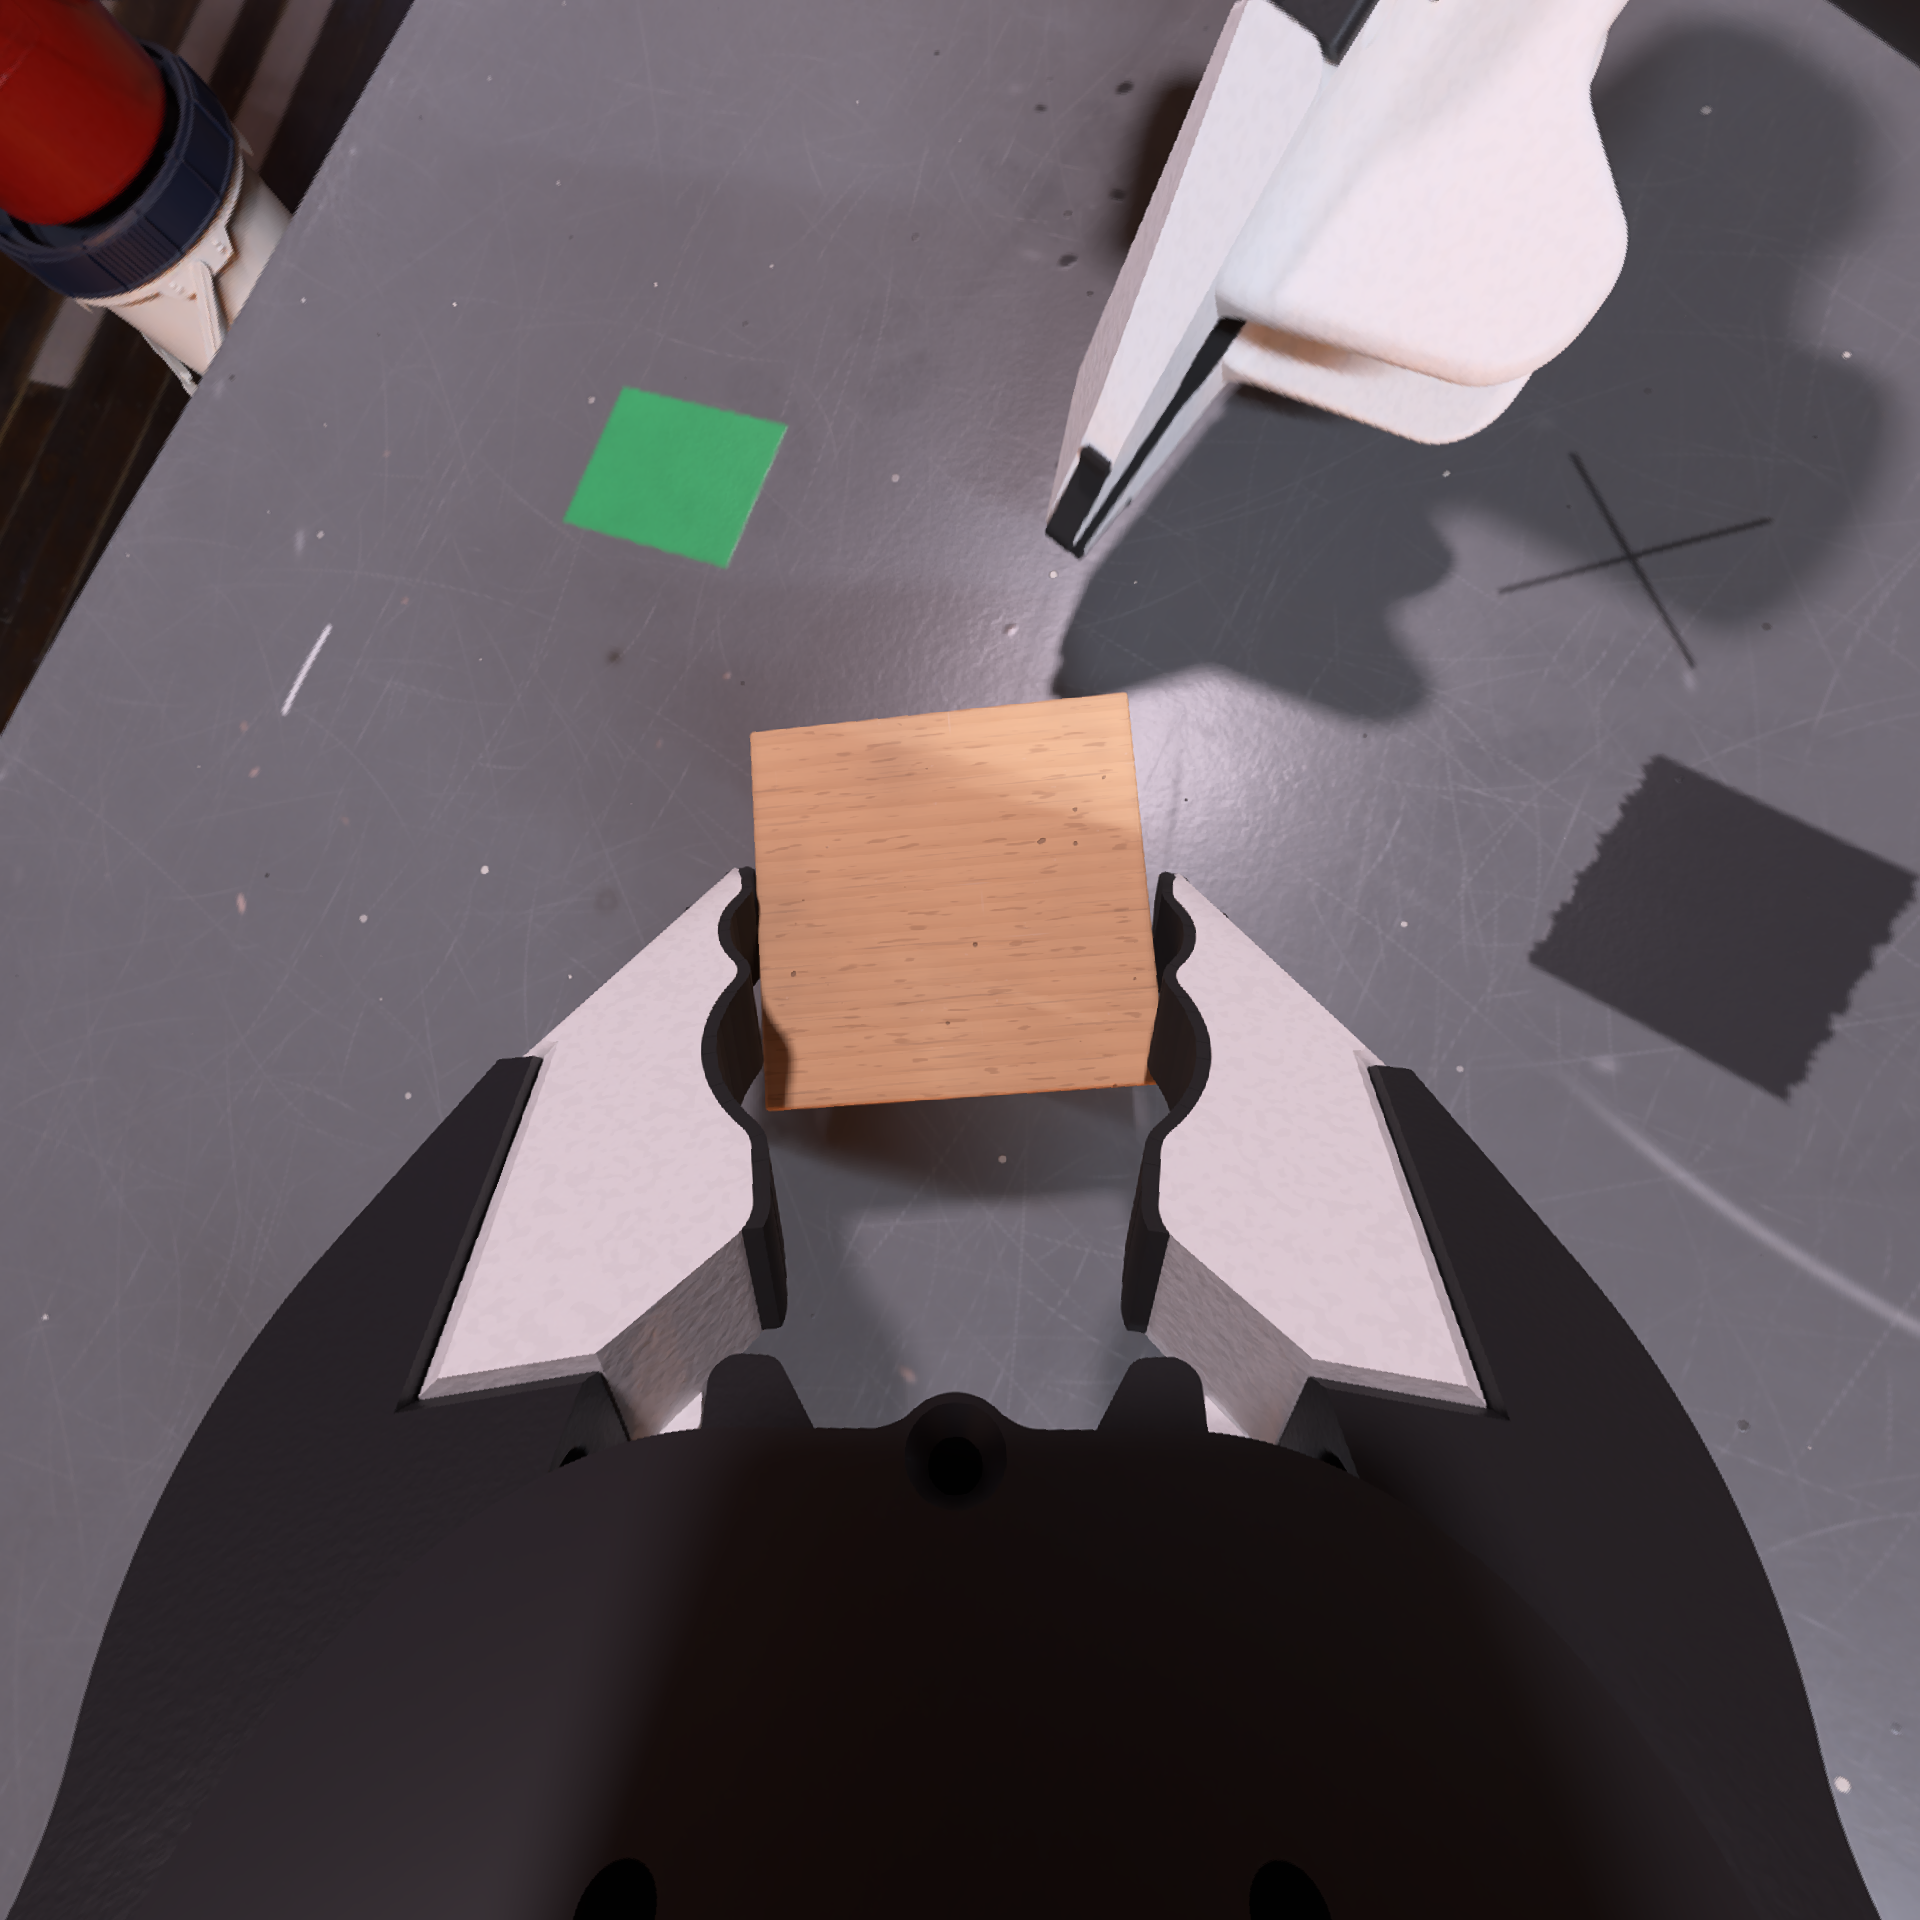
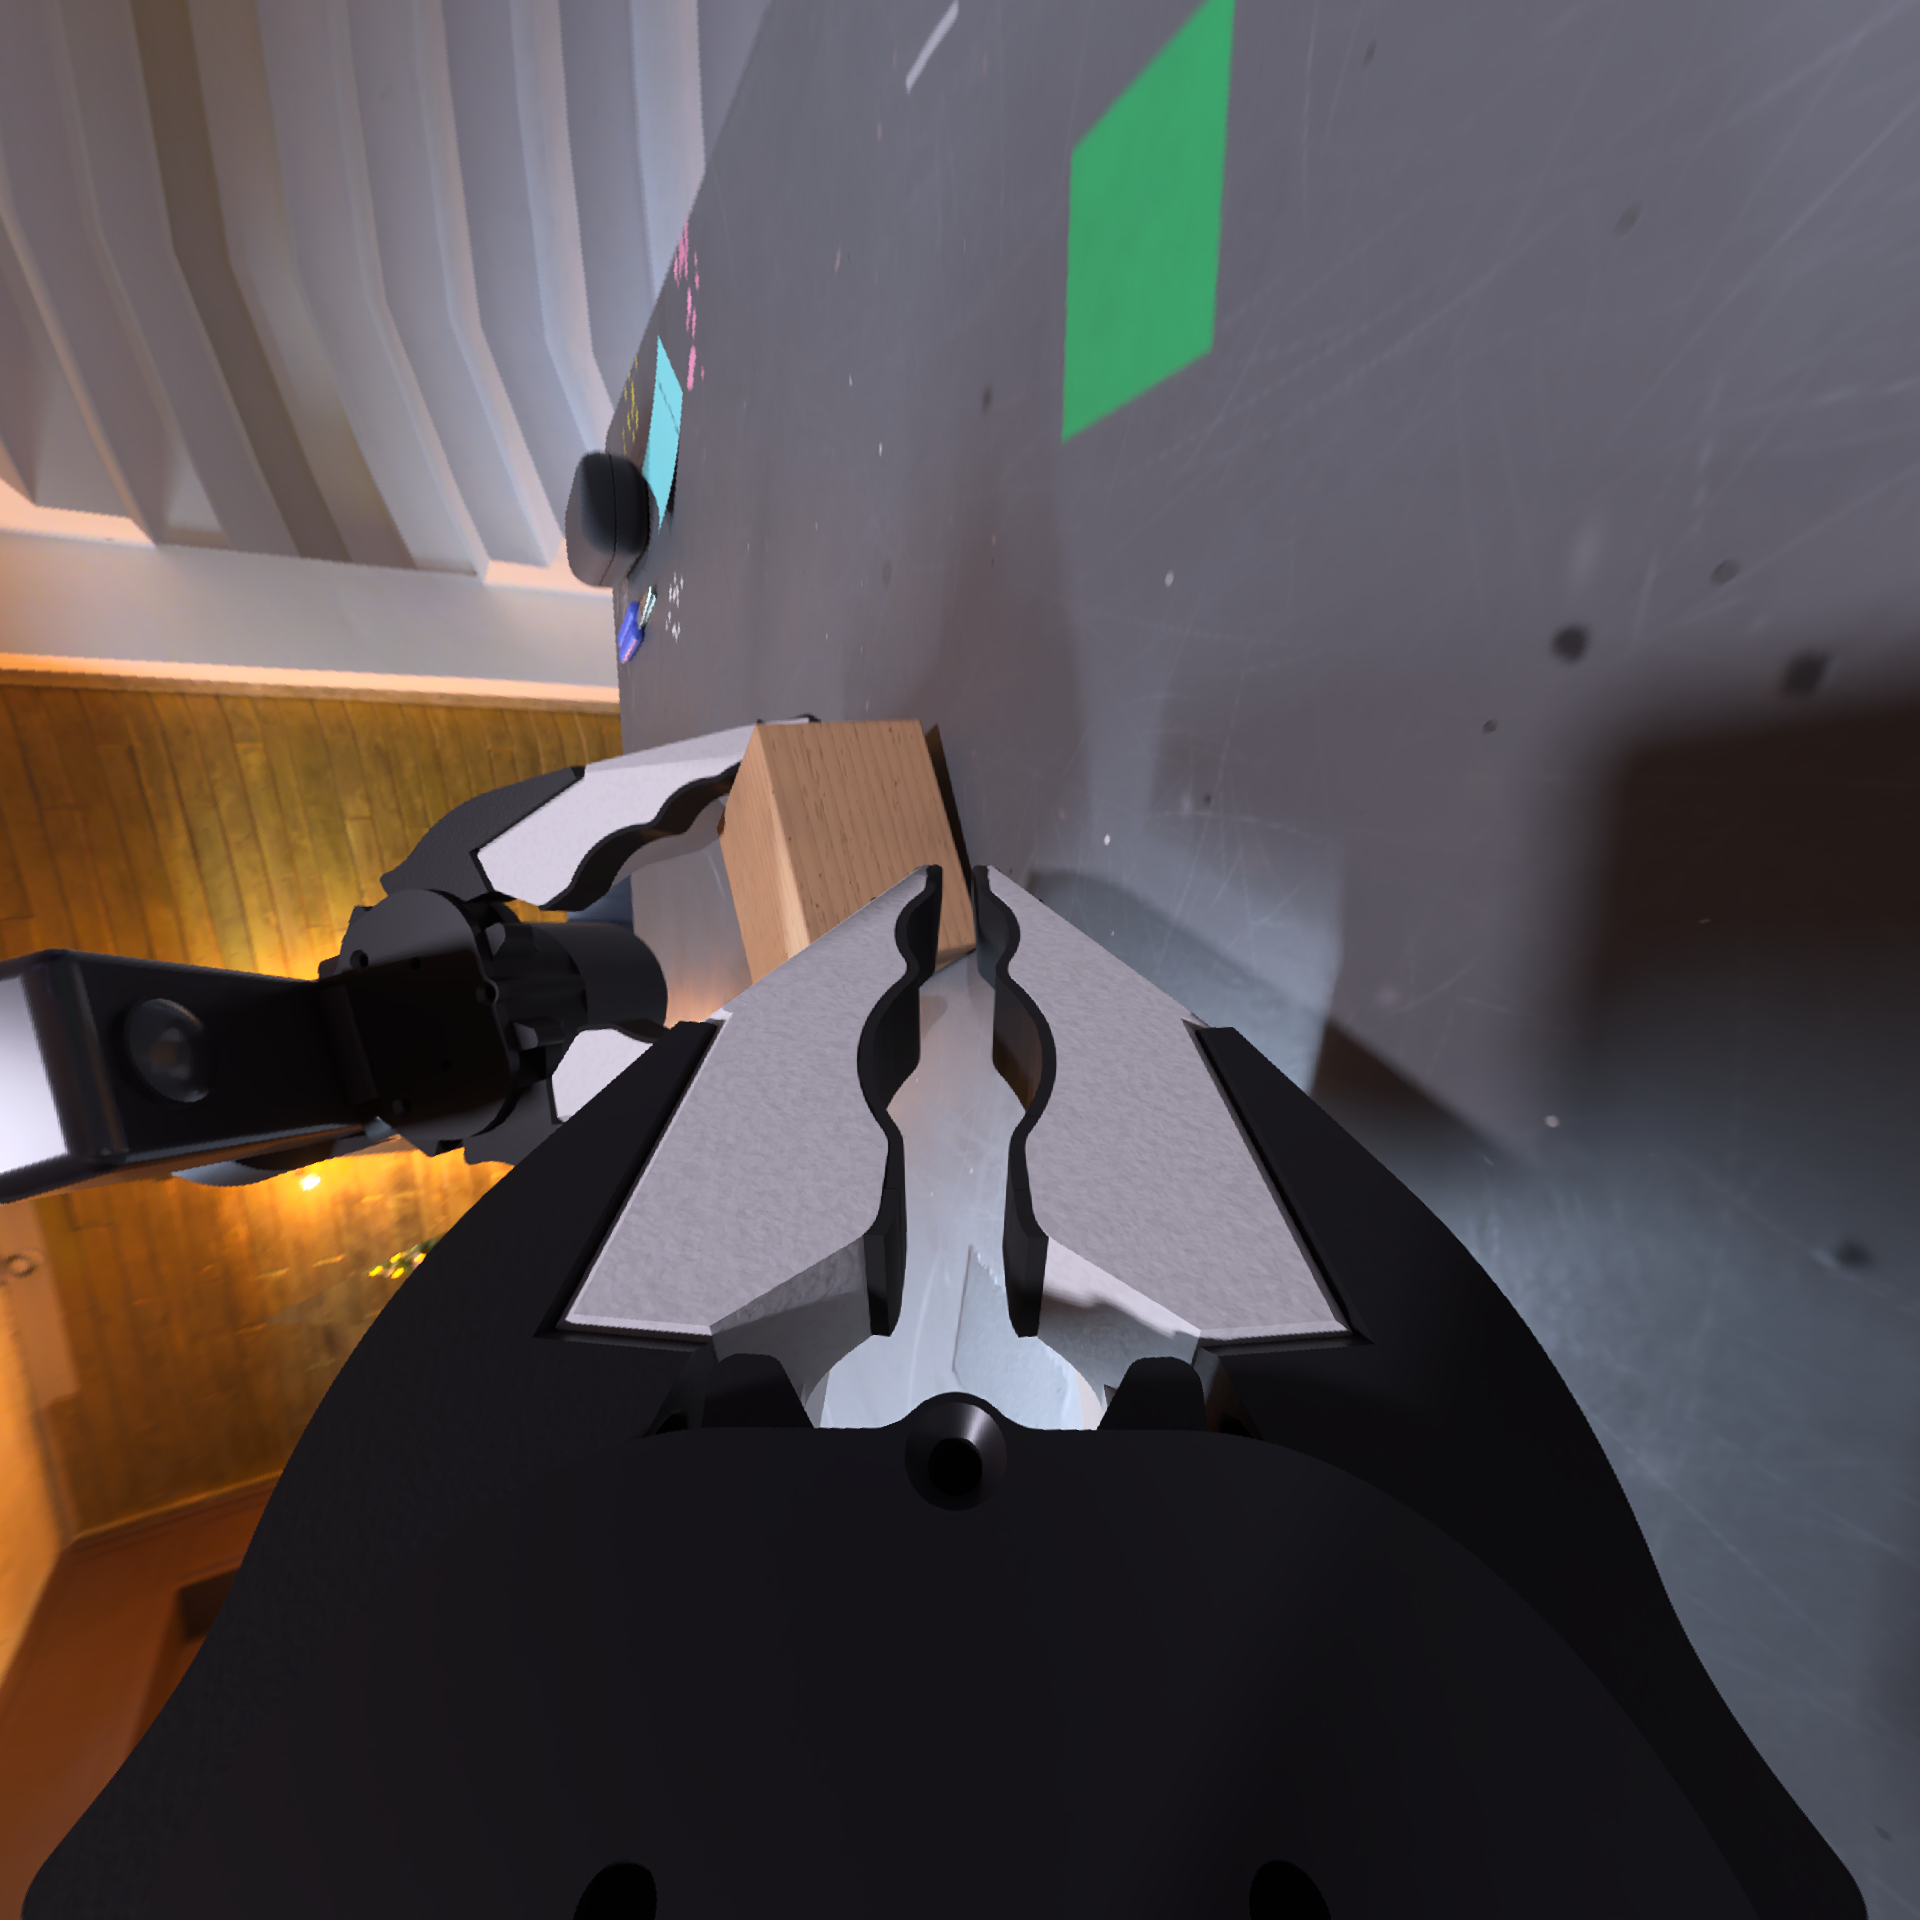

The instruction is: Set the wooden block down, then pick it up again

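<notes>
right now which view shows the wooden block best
The left wrist view: the wooden block sits centred between the left gripper fingers, its top face fully visible. The right wrist view shows it farther off, with the right gripper partly covering it.

Scratched grey table bears a green square, dark patch and cross mark
</notes>
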Motion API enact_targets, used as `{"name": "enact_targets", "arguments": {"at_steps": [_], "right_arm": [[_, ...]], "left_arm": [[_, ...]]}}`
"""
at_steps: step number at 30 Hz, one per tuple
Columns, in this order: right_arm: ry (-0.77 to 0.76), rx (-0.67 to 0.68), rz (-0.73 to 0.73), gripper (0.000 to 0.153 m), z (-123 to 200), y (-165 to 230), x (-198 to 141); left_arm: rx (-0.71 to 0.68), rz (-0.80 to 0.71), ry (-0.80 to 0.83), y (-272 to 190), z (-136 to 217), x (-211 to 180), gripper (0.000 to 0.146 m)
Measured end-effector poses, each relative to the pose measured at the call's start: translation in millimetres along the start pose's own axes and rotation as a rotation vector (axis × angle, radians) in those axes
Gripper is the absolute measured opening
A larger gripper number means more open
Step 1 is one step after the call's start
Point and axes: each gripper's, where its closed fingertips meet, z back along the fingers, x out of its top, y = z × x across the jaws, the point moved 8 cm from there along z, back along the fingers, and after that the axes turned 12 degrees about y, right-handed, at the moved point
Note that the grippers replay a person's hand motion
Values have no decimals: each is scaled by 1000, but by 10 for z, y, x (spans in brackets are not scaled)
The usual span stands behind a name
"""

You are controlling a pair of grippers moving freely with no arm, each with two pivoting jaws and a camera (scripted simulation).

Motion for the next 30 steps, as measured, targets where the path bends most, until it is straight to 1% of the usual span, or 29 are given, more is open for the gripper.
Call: {"name": "enact_targets", "arguments": {"at_steps": [2,4,7,10,15,23,28,30], "right_arm": [[52,26,-22,14,-43,-1,-15],[41,7,-14,16,-55,4,-22],[-9,47,-36,9,-24,-18,-25],[-18,69,-53,8,-8,-31,-26],[11,73,-77,10,-22,-34,-9],[65,126,-148,9,-22,-76,30],[90,199,-139,1,-21,-106,33],[91,208,-121,0,-19,-112,26]], "left_arm": [[5,-13,-4,-6,2,2,76],[-10,2,-5,7,-3,-3,76],[-15,10,-4,13,-4,-7,76],[-12,3,-4,11,-2,-6,76],[7,-12,0,-5,4,0,76],[28,-48,8,-20,18,2,76],[13,-45,10,-6,17,-3,75],[7,-44,8,0,16,-6,75]]}}
